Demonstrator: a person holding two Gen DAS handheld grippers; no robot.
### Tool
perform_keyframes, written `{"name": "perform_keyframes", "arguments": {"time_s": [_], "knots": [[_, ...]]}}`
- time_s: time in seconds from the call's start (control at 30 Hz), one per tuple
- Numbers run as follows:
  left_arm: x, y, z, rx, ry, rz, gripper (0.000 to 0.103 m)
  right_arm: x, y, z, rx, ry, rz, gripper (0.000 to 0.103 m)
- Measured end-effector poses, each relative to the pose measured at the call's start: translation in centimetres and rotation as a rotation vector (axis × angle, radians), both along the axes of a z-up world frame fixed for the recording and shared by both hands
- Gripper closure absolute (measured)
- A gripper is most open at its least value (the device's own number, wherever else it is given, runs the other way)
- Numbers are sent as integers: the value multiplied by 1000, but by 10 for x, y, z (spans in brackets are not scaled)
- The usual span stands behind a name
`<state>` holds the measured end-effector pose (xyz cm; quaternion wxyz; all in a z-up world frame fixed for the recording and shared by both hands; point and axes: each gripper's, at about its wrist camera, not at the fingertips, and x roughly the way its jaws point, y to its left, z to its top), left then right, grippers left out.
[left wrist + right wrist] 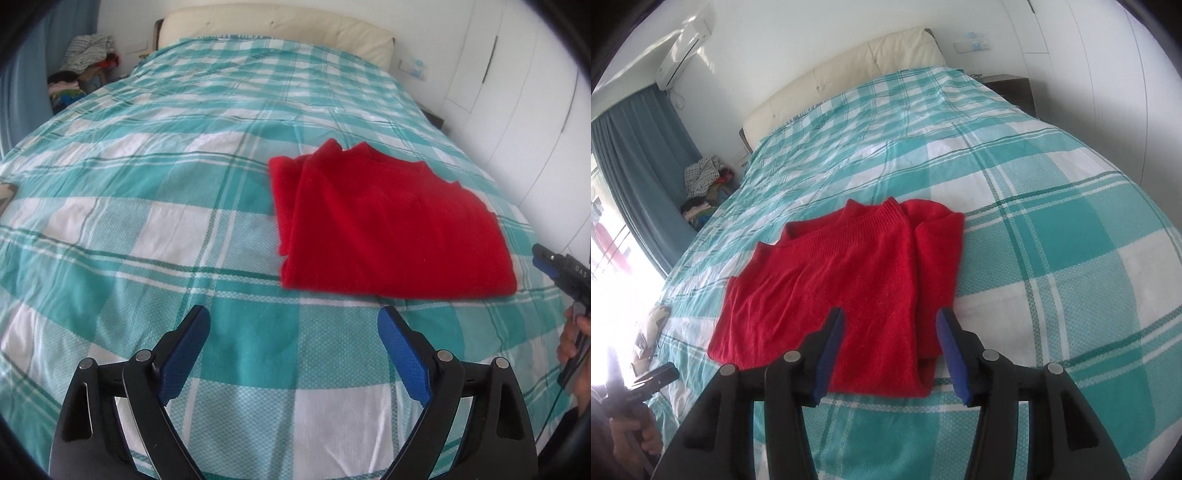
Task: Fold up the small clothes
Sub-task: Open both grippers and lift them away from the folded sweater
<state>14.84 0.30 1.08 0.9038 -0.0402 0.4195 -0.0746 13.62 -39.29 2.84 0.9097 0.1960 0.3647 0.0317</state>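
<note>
**Red sweater partly folded, both grippers free above the near edge of the bed**

A red knit sweater lies on the checked teal-and-white bedspread, close to the near edge of the bed and well short of the cream headboard. Its sides appear already turned in: a narrow folded layer runs along one long side, and the ribbed collar points toward the headboard.

The left gripper hangs over bare bedspread just short of the sweater's near hem, its blue-padded fingers spread wide and holding nothing. The right gripper hovers over the hem itself, its fingers moderately apart and likewise empty; whether the pads touch the knit cannot be told.

The likely step in hand is the crosswise fold, hem up to collar. To do it well, each gripper should probably pinch a hem corner through every layer, so the turned-in side does not slide out. The two would lift together and level, carry the hem toward the collar in a low arc, and lay it down square to the side edges before letting go. The knit looks soft and thick, so a shallow bite may slip; a deeper one is safer, provided the bedspread beneath is not caught too

A heap of other clothes sits beyond the far left corner of the bed
</note>
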Motion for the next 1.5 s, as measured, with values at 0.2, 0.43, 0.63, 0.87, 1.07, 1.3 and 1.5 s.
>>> {"name": "perform_keyframes", "arguments": {"time_s": [0.2, 0.43, 0.63, 0.87, 1.07, 1.3, 1.5], "knots": [[6, 14, -16, 23, -10, 51, 10, 1, 9, 0, -60, 16, 21, 48], [14, 21, -10, 16, -20, 78, 10, 11, 13, -8, -67, 32, 9, 48], [13, 13, -10, 84, -32, 61, 10, 13, 20, -9, -82, 32, 39, 48], [14, 15, -16, 75, -5, 73, 10, 14, 20, -10, -62, 35, 34, 48], [13, 23, -11, 49, -13, 94, 10, 16, 7, -10, -36, 25, 10, 48], [20, 27, -15, -4, 19, 103, 10, 49, -64, -27, 99, 76, -89, 48], [18, 18, -14, 19, 9, 75, 10, 90, -79, -70, 408, 121, 19, 45]]}}
